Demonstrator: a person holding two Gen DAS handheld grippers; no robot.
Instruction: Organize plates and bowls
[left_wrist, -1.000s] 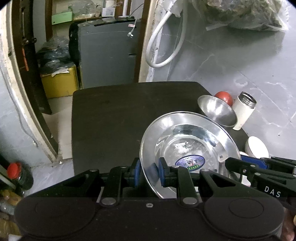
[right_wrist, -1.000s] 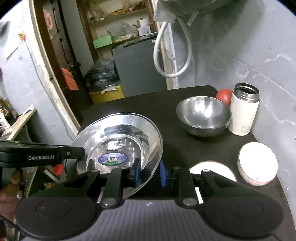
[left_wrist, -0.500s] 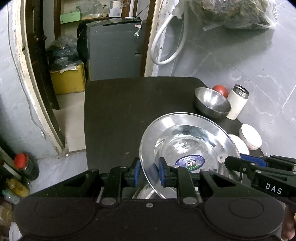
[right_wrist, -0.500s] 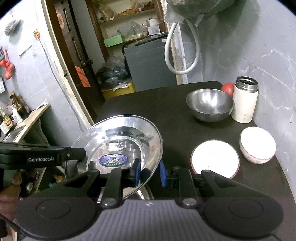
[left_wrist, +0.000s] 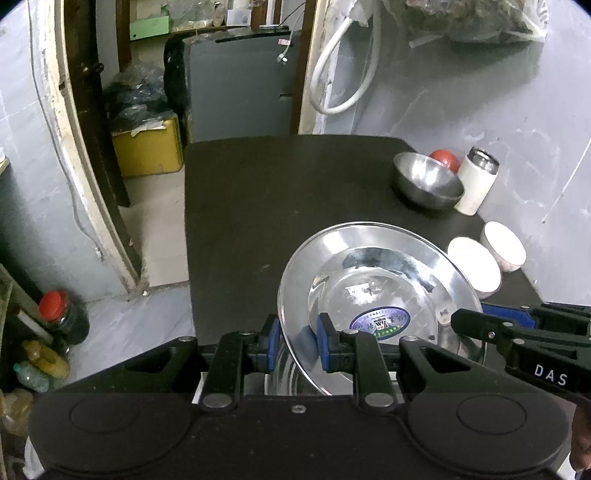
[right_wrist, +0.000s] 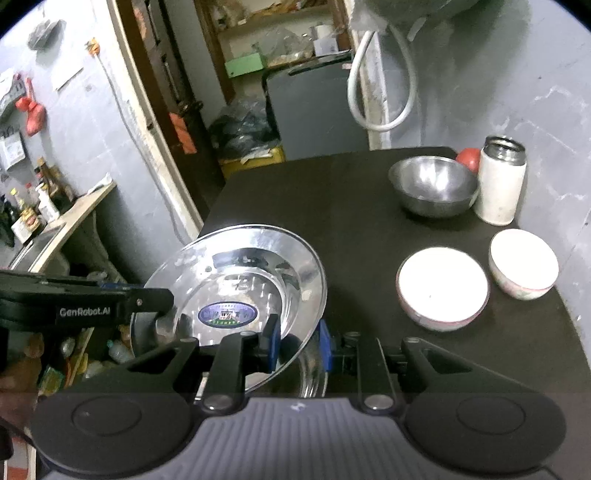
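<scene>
Left wrist view: left hand-held gripper (left_wrist: 297, 339) pinches near rim of steel plate (left_wrist: 376, 299); right hand-held gripper (right_wrist: 298, 343) clamps opposite rim. Plate held tilted, raised above near edge of tabletop (left_wrist: 280, 206), second steel rim visible just beneath. Plate likely light, stiff, slick; thin rim is only good hold, could slip if tilted further. Beyond, right side: two white bowls (right_wrist: 443, 291) side by side, then steel bowl (right_wrist: 432, 188) beside white flask (right_wrist: 500, 184), red round thing behind. Left and centre of tabletop free.
</scene>
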